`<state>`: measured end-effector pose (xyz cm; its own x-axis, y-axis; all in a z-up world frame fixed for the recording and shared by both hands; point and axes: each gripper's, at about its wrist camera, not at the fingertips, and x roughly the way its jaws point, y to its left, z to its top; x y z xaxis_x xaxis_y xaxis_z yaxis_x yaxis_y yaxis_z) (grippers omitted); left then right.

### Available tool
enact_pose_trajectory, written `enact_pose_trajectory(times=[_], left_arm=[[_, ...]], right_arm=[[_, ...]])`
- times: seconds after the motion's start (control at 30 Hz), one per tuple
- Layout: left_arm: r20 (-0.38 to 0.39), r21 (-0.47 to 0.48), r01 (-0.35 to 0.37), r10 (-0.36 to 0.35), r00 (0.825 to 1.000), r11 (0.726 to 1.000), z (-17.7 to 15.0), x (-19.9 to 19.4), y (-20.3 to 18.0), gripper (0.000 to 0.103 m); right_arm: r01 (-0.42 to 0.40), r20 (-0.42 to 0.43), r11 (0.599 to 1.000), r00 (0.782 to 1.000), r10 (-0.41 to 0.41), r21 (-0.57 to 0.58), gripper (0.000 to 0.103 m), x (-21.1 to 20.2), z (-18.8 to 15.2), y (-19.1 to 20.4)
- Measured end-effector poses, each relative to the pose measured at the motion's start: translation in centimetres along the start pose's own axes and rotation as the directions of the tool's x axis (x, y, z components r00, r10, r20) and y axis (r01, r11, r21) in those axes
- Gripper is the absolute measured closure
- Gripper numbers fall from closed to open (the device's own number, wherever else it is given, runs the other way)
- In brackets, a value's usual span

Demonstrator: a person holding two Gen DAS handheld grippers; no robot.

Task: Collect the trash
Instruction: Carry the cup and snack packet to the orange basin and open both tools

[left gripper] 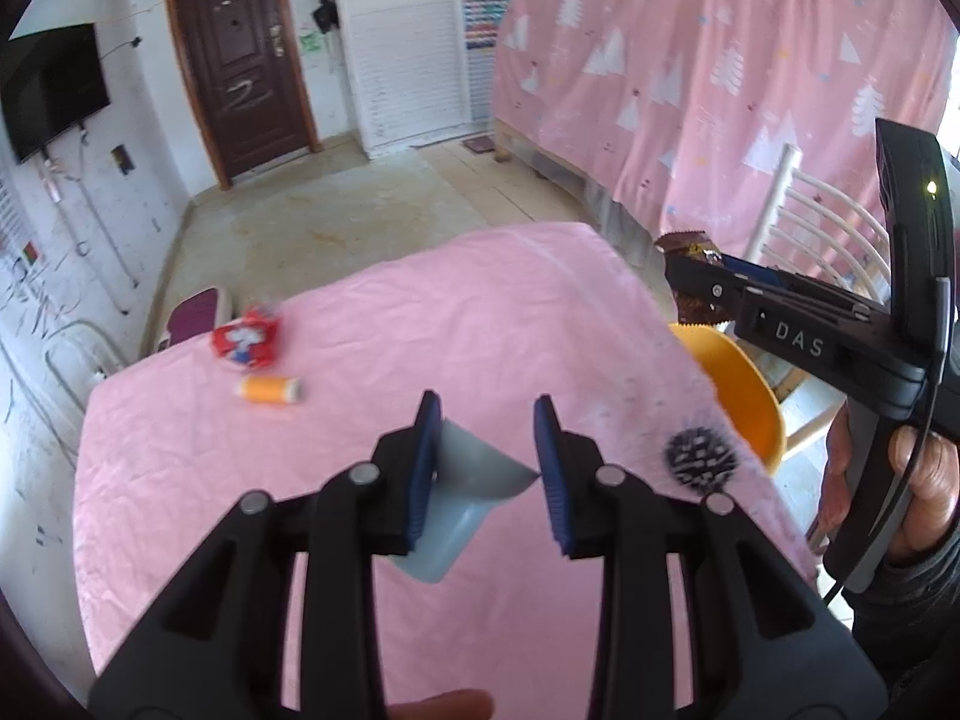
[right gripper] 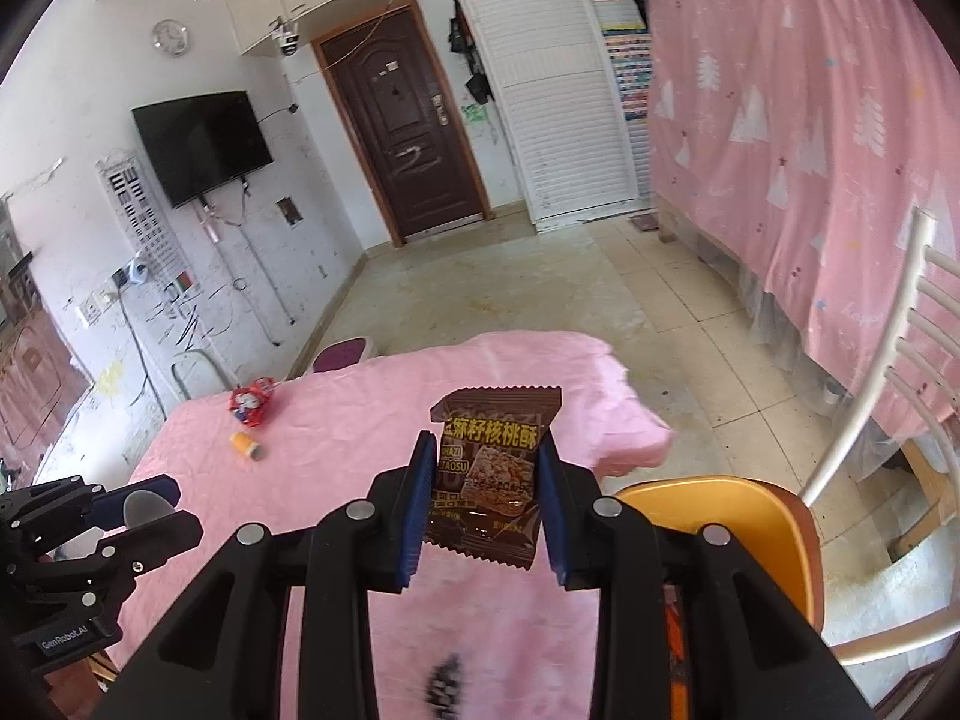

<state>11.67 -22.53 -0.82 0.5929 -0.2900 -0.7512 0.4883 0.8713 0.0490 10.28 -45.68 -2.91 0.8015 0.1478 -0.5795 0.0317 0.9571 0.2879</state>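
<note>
My right gripper (right gripper: 485, 501) is shut on a brown snack wrapper (right gripper: 492, 468), held above the pink table's right edge near an orange bin (right gripper: 738, 516). From the left wrist view this gripper (left gripper: 690, 282) and the wrapper (left gripper: 684, 243) hang over the orange bin (left gripper: 738, 390). My left gripper (left gripper: 487, 468) stands wide, with a grey plastic piece (left gripper: 462, 492) against its left pad. A red crumpled packet (left gripper: 247, 341) and a small orange bottle (left gripper: 270, 389) lie at the table's far left.
The table carries a pink cloth (left gripper: 420, 330). A black spiky ball (left gripper: 699, 456) sits near the table's right edge. A white chair (right gripper: 900, 360) stands right of the bin. A pink curtain (left gripper: 720, 60) hangs behind.
</note>
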Motion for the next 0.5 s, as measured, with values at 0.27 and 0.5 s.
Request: enact_pose_trajectory(times=[0.27, 0.5], left_arm=[[-0.019, 0.066, 0.086, -0.084, 0.996, 0.994, 2.2, 1.2, -5.0, 0.073], [-0.025, 0.104, 0.156, -0.154, 0.988, 0.982, 4.5, 2.6, -9.0, 0.073]], right_arm=[[0.06, 0.01, 0.996, 0.998, -0.061, 0.066, 0.081, -1.1, -1.2, -6.4], [0.107, -0.015, 0.988, 0.994, -0.106, 0.108, 0.081, -1.1, -3.1, -10.1]])
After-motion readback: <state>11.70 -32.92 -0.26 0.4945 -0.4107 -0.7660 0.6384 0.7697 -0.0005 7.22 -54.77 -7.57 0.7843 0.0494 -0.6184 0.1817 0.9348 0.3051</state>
